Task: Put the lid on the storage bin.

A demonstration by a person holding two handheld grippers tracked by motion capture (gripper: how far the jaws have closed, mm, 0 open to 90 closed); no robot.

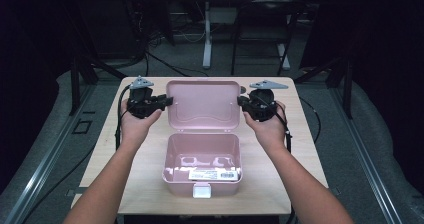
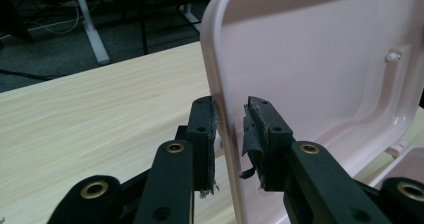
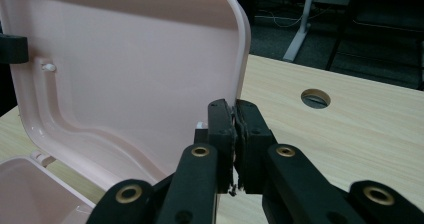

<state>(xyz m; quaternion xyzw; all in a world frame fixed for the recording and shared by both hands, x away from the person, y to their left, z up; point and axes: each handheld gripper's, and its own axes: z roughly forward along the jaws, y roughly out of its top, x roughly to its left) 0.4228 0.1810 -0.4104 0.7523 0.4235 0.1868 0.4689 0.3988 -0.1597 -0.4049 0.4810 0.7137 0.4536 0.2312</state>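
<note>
standing upright behind the open pink box (image 1: 202,164) mid-table, the lid (image 1: 202,104) sits between both tools: right gripper (image 3: 235,134) pinched shut on its right edge, left gripper (image 2: 230,134) straddling its left edge, pads loose.

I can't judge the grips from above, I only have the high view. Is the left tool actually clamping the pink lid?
Observer: Not yet. In the left gripper view the lid has its edge between the pads of the left tool, with a gap at one pad.
Operator: And the right tool?
Observer: In the right gripper view the right tool looks shut on the lid's other edge.
Operator: Are the pads okay?
Observer: One pad lining on the left tool is torn and curling.
</note>
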